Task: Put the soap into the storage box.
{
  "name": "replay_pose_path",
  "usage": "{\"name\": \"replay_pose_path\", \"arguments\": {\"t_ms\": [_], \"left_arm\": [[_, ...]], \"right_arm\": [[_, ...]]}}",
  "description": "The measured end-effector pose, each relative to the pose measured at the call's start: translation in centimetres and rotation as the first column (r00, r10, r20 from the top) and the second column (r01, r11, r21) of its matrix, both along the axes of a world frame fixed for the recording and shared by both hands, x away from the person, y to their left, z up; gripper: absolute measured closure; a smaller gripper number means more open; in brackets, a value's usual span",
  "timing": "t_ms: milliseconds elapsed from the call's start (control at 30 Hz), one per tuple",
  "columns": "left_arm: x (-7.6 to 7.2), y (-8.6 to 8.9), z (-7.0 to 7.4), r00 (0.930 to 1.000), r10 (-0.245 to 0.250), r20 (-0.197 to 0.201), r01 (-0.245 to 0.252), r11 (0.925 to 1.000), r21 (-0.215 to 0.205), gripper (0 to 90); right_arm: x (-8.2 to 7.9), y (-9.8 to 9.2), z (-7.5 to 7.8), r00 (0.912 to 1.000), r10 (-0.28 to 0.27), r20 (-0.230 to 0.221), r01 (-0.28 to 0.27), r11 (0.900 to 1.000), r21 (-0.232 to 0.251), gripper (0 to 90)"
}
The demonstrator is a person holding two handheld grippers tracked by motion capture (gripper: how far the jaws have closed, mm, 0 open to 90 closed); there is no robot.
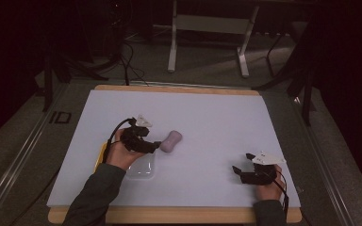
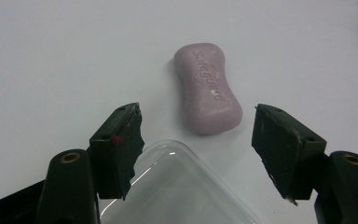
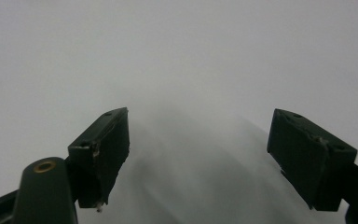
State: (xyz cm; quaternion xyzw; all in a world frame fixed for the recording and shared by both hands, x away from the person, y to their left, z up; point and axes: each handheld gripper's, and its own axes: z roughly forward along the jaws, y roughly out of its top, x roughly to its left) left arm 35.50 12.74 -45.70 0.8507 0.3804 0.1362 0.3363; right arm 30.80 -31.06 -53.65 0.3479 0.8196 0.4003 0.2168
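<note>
Soap (image 1: 171, 141) & clear tray (image 1: 141, 167) on white tabletop (image 1: 207, 117), dark rm behind.

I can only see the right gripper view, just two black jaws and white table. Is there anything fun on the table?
Observer: Yes, a purple bar of soap lies on the white table.
Operator: Is somebody grabbing it?
Observer: No. The left gripper points at it with its jaws open, and the soap lies just past them, untouched.
Operator: Anything else near it?
Observer: A clear plastic dish sits under the left gripper, beside the soap.
Operator: And my gripper?
Observer: The right gripper is far off to the right, open and holding nothing.
</note>
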Motion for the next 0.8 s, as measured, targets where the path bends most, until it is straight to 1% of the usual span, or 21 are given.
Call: {"name": "replay_pose_path", "arguments": {"t_ms": [67,133,367,800], "left_arm": [[0.1,-0.1,0.0,1.0,-0.004,-0.003,0.004,1.0,0.004,33.5],[0.2,-0.2,0.0,1.0,-0.001,-0.005,0.001,1.0,0.0,33.5],[0.5,-0.5,-0.1,0.9999,-0.006,-0.011,0.006,0.9999,0.012,33.1],[1.3,-1.4,-0.6,0.9992,-0.023,-0.031,0.025,0.9987,0.044,33.0]], "right_arm": [[0.0,0.0,0.0,1.0,0.0,0.0,0.0,1.0,0.0,20.5],[0.0,0.0,0.0,1.0,0.0,0.0,0.0,1.0,0.0,20.5],[0.0,0.0,0.0,1.0,0.002,-0.001,-0.002,1.0,-0.003,20.5],[0.0,0.0,0.0,1.0,0.001,-0.001,-0.001,1.0,-0.003,20.5]]}}
